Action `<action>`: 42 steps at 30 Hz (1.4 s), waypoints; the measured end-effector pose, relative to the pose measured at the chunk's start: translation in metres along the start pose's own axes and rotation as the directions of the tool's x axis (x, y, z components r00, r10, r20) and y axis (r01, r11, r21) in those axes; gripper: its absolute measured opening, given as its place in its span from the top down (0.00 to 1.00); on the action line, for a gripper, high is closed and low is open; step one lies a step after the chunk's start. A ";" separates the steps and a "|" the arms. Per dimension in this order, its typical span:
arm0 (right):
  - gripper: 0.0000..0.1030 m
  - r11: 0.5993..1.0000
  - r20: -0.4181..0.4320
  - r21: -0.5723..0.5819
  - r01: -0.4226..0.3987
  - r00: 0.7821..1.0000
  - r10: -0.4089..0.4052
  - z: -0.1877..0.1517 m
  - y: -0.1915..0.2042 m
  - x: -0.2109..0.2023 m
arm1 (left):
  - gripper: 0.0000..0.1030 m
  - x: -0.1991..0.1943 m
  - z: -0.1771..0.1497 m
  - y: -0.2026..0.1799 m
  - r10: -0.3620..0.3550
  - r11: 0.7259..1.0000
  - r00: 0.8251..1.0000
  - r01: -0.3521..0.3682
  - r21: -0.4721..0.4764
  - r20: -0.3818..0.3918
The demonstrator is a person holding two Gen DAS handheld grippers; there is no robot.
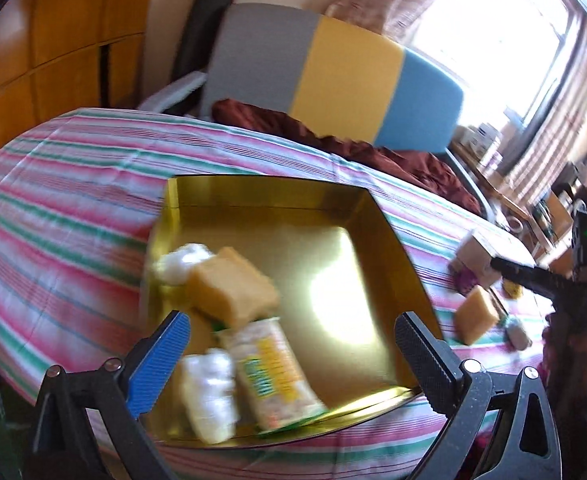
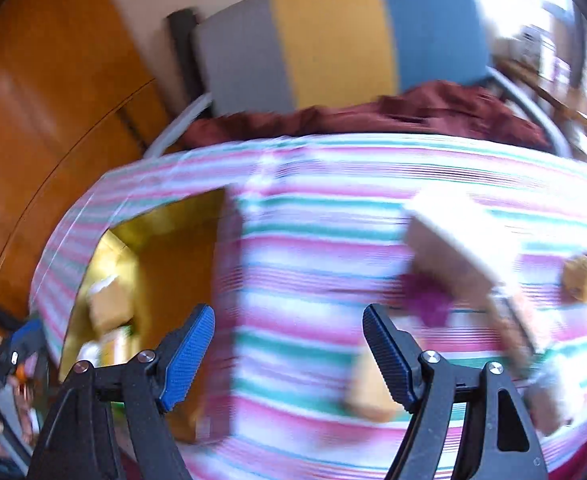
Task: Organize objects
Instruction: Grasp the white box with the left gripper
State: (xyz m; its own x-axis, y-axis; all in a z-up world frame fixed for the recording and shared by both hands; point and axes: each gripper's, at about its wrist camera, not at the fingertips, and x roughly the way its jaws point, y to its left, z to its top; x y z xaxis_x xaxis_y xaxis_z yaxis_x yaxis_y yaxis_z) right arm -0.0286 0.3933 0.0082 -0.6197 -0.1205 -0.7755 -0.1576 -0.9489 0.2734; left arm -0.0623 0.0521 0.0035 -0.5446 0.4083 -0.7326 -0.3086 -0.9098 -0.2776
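Observation:
A gold tray (image 1: 333,216) lies on the striped bed cover. In it are a yellow sponge (image 1: 231,286), a snack packet (image 1: 271,376) and two white wrapped items (image 1: 209,392). My left gripper (image 1: 293,356) is open and empty, just above the tray's near edge. My right gripper (image 2: 289,348) is open and empty over the cover, right of the tray (image 2: 165,248); it also shows in the left wrist view (image 1: 533,276). Another yellow sponge (image 1: 476,314) lies right of the tray, by the right gripper's right finger (image 2: 367,384). The right wrist view is blurred.
A small cardboard box (image 2: 457,240), a purple item (image 2: 425,296), a yellow toy (image 2: 581,276) and a whitish item (image 2: 549,392) lie on the cover (image 2: 313,240). A maroon blanket (image 1: 373,148), a striped headboard (image 1: 333,72), a wooden wardrobe (image 1: 53,40) at left.

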 end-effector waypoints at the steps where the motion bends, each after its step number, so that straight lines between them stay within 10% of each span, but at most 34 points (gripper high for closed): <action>1: 0.24 0.999 0.020 0.037 0.017 1.000 -0.018 0.005 -0.016 -0.004 | 0.00 0.003 0.002 -0.007 -0.011 1.000 1.000 0.011 0.009 -0.010; 11: 0.20 0.942 0.088 0.332 0.046 0.993 -0.079 0.052 -0.140 0.008 | 0.00 0.041 0.027 -0.094 -0.088 0.988 0.990 0.100 0.116 -0.111; 16: 0.18 0.915 0.078 0.373 -0.154 0.988 0.135 0.050 -0.150 0.035 | 0.00 0.068 0.034 -0.127 -0.114 0.979 0.978 0.140 0.148 -0.175; 20: 0.18 0.866 0.083 0.337 -0.369 0.928 0.363 0.048 -0.132 0.036 | 0.00 0.090 0.042 -0.149 -0.121 0.973 0.970 0.158 0.167 -0.212; 35: 0.18 0.846 0.161 0.481 -0.229 0.972 0.172 0.042 -0.174 0.004 | 0.13 0.165 0.077 -0.203 -0.043 0.948 0.971 0.114 0.296 -0.235; 42: 0.18 0.880 0.138 0.433 -0.196 0.979 0.151 0.044 -0.161 0.001 | 0.13 0.205 0.076 -0.238 0.083 0.860 0.976 0.032 0.509 -0.202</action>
State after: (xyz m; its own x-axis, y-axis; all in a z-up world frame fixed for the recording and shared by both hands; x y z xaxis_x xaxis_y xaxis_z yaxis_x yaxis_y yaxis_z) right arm -0.0376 0.5590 -0.0114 -0.7362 -0.2210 -0.6396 -0.3500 -0.6846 0.6394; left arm -0.1600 0.3583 -0.0333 -0.3994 0.3077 -0.8636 -0.6801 -0.7311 0.0541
